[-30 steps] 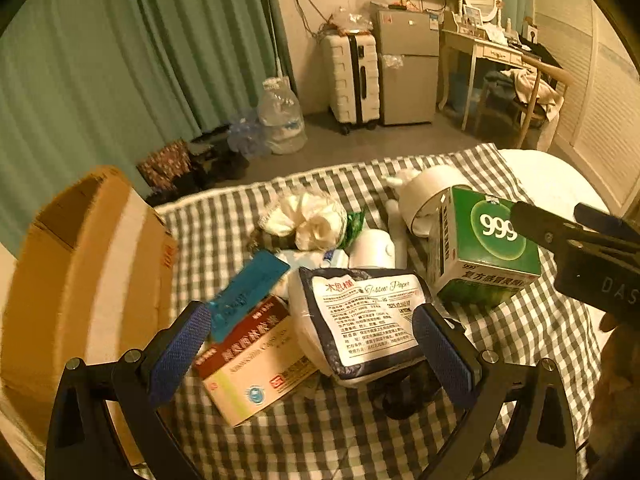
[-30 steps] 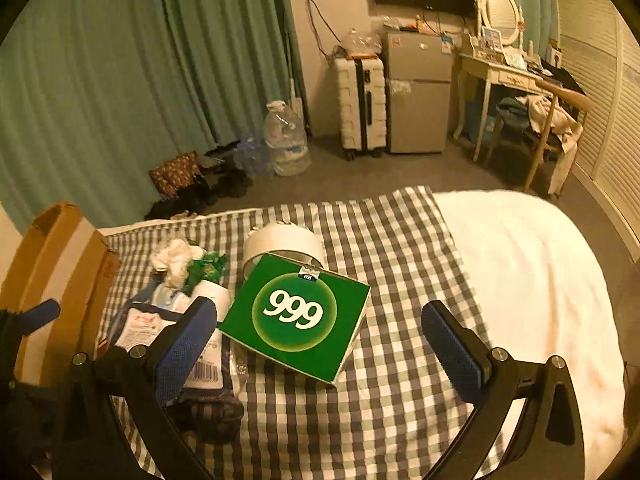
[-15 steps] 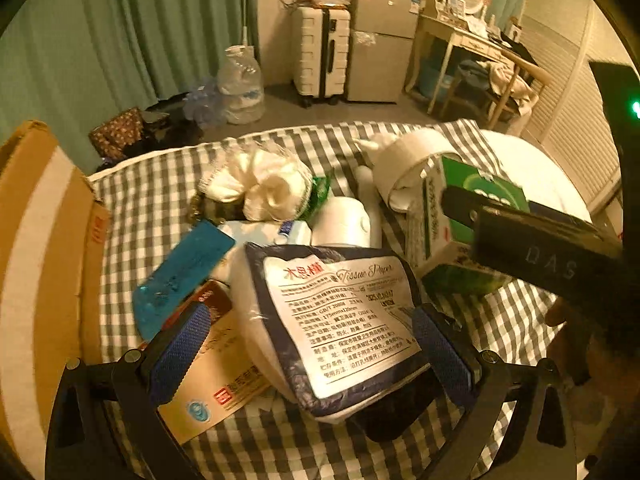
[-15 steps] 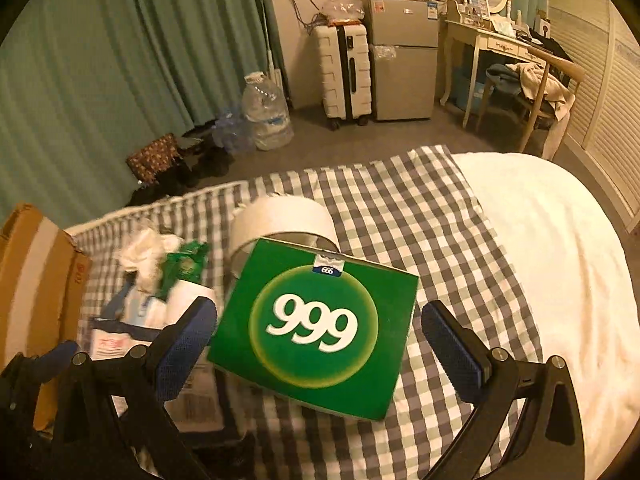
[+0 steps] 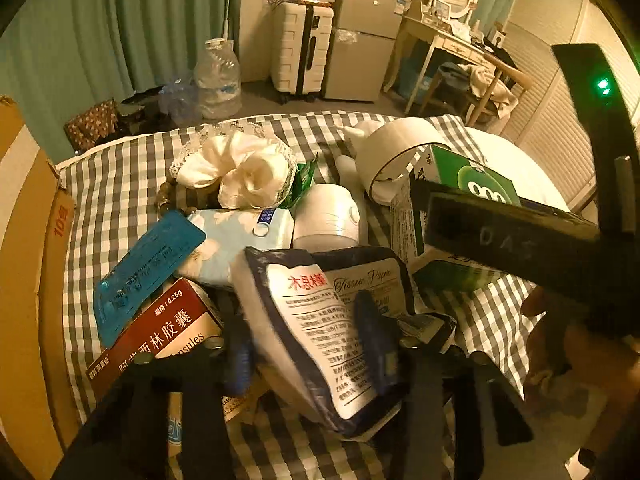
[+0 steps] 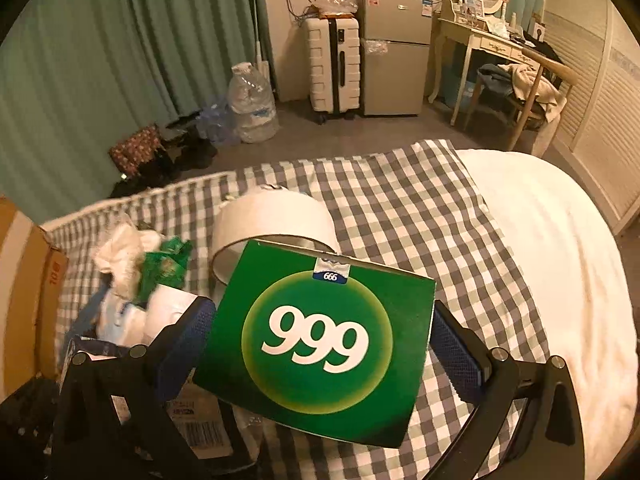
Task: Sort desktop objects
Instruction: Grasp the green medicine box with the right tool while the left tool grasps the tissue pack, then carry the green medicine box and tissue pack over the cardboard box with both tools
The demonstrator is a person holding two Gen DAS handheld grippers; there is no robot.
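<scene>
Left wrist view: left gripper [image 5: 308,344] has just been closing, jaws now clamped on the soft navy-and-white tissue paper pack [image 5: 320,320]; the film buckles between the pads, so this reads as a real grip. Pinched at the near end, probably because that end sticks clear of the pile. Just left of it, a red-and-cream cardboard capsule box [image 5: 160,332] with a blue foil blister sheet [image 5: 140,272] leaning on top. Behind those: a pale blue floral wipes pack [image 5: 232,240], a white round plastic jar [image 5: 332,224], a crumpled white cloth [image 5: 248,172]. All heaped mid-way on the grey-and-white checked cloth [image 5: 120,168], so nothing is sorted yet. Open brown cardboard carton [image 5: 28,240] at far left edge, likely the drop target.

Right wrist view: right gripper [image 6: 320,344] straddles the green square cardboard box printed "999" [image 6: 324,344]. Blue pads sit against both side edges. Contact looks firm, but the right pad's edge is hard to read, so I can't tell for sure whether it's squeezing. Box is tilted, near edge low. A wide white tape roll [image 6: 272,220] is touching its far edge. Farther right, bare white bedding [image 6: 560,260].
</scene>
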